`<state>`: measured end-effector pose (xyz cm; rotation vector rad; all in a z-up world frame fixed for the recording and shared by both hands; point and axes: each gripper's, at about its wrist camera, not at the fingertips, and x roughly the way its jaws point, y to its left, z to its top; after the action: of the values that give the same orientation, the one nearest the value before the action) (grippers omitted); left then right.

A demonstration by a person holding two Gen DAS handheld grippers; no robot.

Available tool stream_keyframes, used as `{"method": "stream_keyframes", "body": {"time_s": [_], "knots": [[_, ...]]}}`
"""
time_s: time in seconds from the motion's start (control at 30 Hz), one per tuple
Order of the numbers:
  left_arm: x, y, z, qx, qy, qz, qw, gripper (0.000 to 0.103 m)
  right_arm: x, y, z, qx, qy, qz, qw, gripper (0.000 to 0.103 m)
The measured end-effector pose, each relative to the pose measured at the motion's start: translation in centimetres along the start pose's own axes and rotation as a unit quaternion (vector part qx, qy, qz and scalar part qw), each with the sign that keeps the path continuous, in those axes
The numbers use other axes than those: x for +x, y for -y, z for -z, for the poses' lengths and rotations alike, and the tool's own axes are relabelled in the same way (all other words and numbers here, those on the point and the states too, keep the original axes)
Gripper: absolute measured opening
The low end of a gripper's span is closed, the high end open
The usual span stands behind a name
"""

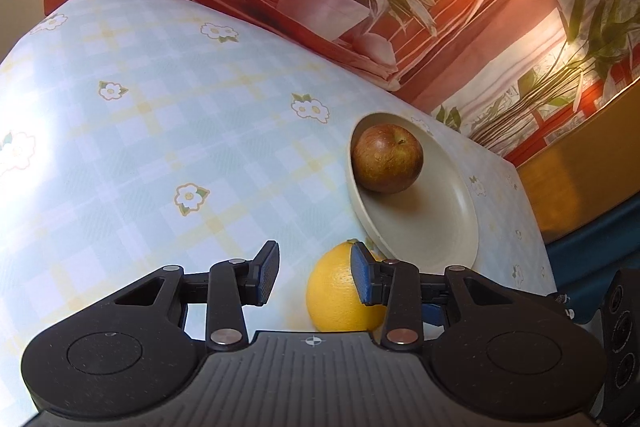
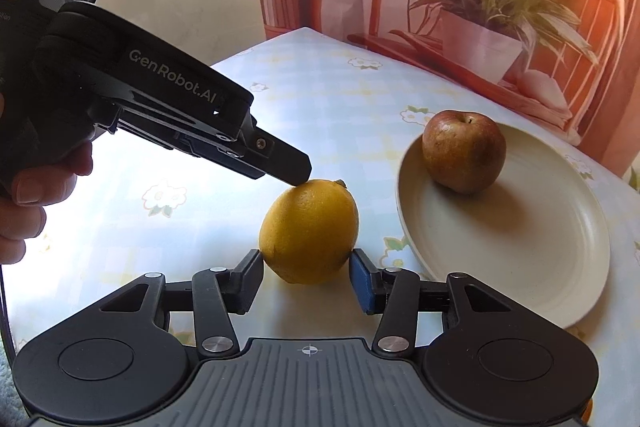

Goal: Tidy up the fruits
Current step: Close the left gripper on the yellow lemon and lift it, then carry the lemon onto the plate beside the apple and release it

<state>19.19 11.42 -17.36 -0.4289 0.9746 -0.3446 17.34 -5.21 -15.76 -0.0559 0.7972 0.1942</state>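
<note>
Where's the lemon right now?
In the right wrist view, the lemon sits on the tablecloth between the right gripper fingers, left of the plate.

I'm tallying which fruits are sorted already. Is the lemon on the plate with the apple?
No. The lemon sits on the tablecloth beside the plate, between the right gripper fingers, while only the apple rests on the plate.

"GenRobot.AI" – left tool (image 2: 294, 175) (body; "DAS" too)
</note>
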Motion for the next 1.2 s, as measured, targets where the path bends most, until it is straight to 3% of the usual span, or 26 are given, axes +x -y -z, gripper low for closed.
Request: {"method": "stream_keyframes", "body": {"time_s": [0.43,0.8,1.2], "knots": [[2.1,-0.9,0.2,-0.052,-0.028,0.057,0.9966,0.041,0.1,0.4,0.2,0.008,0.009,-0.005,1.000,0.044],[2.1,0.3,0.2,-0.037,-0.027,0.044,0.9980,0.041,-0.2,0.3,0.7,0.013,0.023,-0.005,1.000,0.045],[2.2,4.4,-1.6,0.014,-0.013,0.052,0.9985,0.041,-3.2,2.3,0.3,0.026,0.064,0.021,0.997,0.045]]}}
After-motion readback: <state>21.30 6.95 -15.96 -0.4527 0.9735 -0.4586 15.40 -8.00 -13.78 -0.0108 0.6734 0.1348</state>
